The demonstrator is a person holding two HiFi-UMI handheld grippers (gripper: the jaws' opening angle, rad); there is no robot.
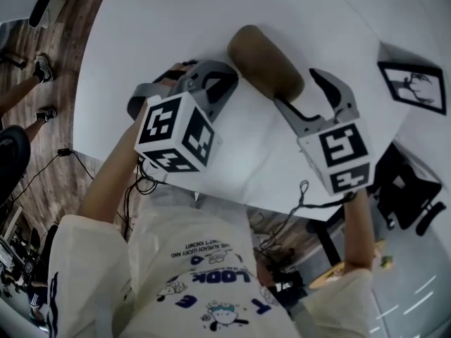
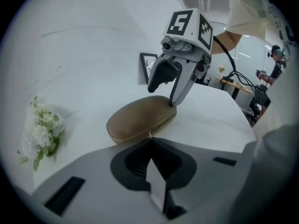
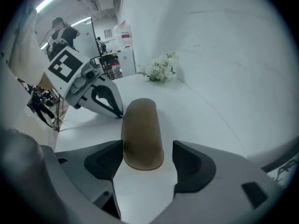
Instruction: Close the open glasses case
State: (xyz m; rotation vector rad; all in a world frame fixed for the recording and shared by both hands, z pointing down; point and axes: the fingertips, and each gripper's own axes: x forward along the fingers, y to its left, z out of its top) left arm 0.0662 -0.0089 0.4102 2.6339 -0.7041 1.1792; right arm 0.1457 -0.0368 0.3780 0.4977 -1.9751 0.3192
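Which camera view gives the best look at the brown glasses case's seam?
The left gripper view: the glasses case lies side-on, its closing seam facing the camera. The head view shows only the case's rounded top from above; the right gripper view shows its top lengthwise.

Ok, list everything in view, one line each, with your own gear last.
Brown oval glasses case: one, brown, mid-table, lid down.
Round white table: one, white, under everything.
Bunch of white flowers: one, white with green leaves, at the table's far edge.
Black-framed picture: one, black frame, on the table's right side.
Left gripper: one, grey, jaws shut, tip by the case's long side.
Right gripper: one, grey, jaws apart around one end of the case.
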